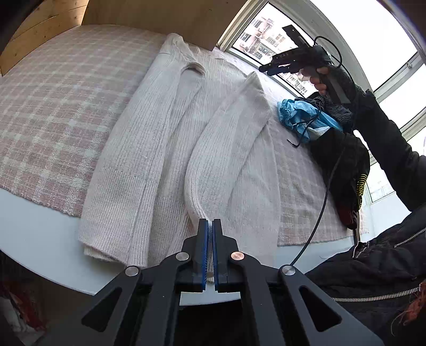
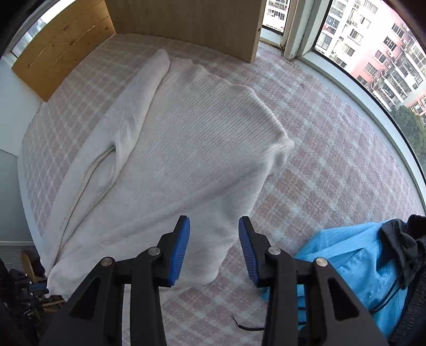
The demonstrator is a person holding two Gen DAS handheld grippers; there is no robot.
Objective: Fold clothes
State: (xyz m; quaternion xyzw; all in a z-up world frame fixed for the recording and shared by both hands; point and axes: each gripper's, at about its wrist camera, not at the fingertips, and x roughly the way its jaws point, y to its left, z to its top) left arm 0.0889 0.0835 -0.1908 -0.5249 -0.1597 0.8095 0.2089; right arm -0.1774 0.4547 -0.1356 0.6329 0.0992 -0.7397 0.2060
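Note:
A cream ribbed knit sweater (image 1: 149,149) lies flat on the pink plaid bed cover (image 1: 53,111); it also shows in the right wrist view (image 2: 186,138). My left gripper (image 1: 210,225) is shut on the cuff of one sleeve (image 1: 226,138), which runs across the sweater's body. My right gripper (image 2: 214,226) is open and empty, held in the air above the sweater's near edge. In the left wrist view the right gripper (image 1: 287,64) shows raised at the upper right, held by a gloved hand.
A blue garment (image 2: 354,268) and dark clothes (image 1: 343,159) lie piled at the bed's window side. A wooden headboard (image 2: 186,24) stands at the far end. A large window (image 2: 372,53) runs along the right. A black cable (image 1: 319,213) hangs near the bed edge.

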